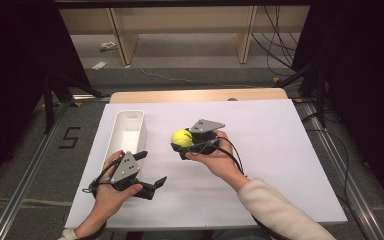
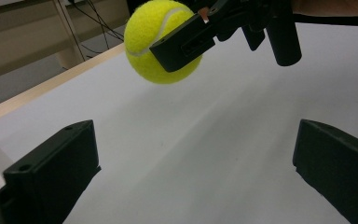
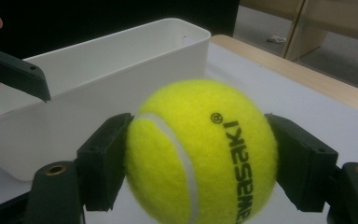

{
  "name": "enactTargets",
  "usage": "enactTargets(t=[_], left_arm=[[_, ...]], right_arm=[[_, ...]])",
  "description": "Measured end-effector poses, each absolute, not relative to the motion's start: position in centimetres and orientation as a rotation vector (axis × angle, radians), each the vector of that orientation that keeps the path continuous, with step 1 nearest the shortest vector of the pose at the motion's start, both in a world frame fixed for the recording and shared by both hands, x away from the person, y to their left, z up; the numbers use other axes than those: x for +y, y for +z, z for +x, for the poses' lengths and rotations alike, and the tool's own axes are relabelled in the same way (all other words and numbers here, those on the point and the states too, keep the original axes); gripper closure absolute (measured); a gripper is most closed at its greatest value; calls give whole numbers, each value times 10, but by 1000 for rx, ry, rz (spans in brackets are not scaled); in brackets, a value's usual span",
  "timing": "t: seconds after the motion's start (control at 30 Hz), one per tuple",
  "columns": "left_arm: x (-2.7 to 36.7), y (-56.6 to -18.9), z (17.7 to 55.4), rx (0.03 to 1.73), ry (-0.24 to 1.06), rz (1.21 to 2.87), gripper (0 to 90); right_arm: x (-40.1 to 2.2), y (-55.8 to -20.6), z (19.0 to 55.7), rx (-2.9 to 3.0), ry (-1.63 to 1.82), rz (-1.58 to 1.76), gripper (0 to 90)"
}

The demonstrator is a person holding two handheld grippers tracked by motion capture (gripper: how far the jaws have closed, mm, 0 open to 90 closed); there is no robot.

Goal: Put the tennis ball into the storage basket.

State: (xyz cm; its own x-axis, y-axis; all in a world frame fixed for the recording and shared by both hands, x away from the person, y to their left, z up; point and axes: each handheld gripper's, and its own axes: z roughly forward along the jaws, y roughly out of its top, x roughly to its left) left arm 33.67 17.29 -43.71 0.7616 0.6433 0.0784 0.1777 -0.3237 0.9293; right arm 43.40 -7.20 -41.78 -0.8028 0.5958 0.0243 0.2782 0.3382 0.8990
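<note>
Between right gripper [image 3: 200,154] jaws – fuzzy yellow tennis ball [image 3: 200,154], clamped; left gripper [image 2: 191,172] jaws released.

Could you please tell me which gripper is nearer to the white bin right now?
Left. The left gripper sits open just beyond the near end of the white bin. The right gripper is farther off to the bin's right, holding the tennis ball above the table.

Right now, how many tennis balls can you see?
1. The tennis ball is clamped in the right claw, lifted above the white table, beside the white bin.
</note>
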Motion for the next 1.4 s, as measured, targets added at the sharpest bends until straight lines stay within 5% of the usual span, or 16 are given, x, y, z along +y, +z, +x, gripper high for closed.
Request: enactTargets(t=[1.4], left_arm=[[172, -437, 336, 627, 532, 1878, 0]], right_arm=[[-56, -418, 438, 2305, 1464, 770, 272]])
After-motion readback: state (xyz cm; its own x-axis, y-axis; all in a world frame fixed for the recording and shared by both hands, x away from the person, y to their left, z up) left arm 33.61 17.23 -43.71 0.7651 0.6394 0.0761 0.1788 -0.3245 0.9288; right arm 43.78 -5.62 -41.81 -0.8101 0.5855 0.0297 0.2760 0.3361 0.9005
